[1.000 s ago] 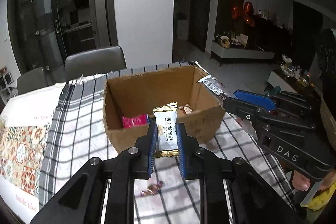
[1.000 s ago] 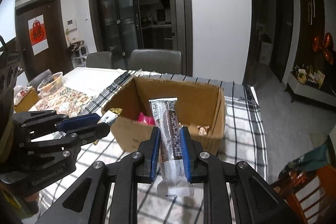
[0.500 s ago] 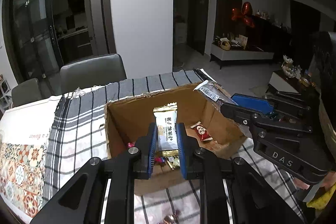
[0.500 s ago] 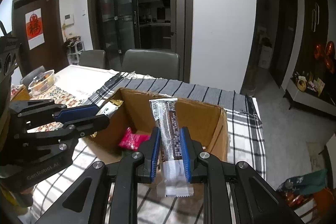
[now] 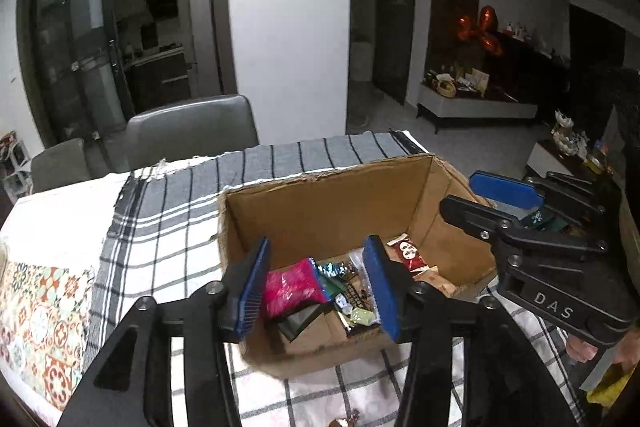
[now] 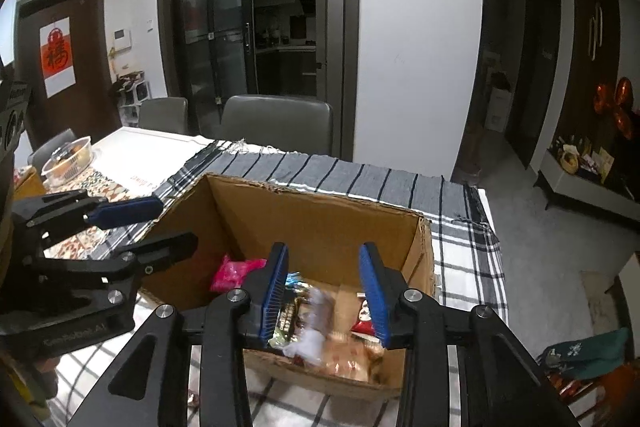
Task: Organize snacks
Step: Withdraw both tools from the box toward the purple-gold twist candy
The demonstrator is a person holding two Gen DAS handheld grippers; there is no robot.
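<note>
Both grippers, left (image 5: 318, 281) and right (image 6: 328, 293), opening over the cardboard box (image 6: 320, 223), nothing pinched; snacks (image 5: 294, 287) lying directly below in the box (one blurred, apparently falling). Loose candy (image 5: 344, 421) nearest the left.

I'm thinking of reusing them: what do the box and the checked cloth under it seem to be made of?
The box looks like plain brown corrugated cardboard, matte, with ragged torn top edges. The checked cloth seems to be woven fabric, probably cotton, matte: its far edge is frayed with loose threads and it lies in soft wrinkles.
</note>
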